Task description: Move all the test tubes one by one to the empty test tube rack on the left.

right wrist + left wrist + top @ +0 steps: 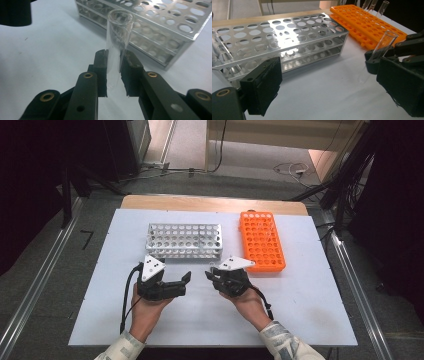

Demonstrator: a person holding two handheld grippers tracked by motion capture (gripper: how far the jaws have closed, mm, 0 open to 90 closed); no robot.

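Bare white tabletop (pixel 210 312) lies open between and before both grippers; the perforated silver metal rack (pixel 184 240) and the orange plastic rack (pixel 261 241) block the far side.

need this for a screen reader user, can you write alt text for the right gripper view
The right tongs pinch a clear glass tube, held upright with its open mouth on top, above a white table. Behind it to the right stands a silver rack with rows of round holes.
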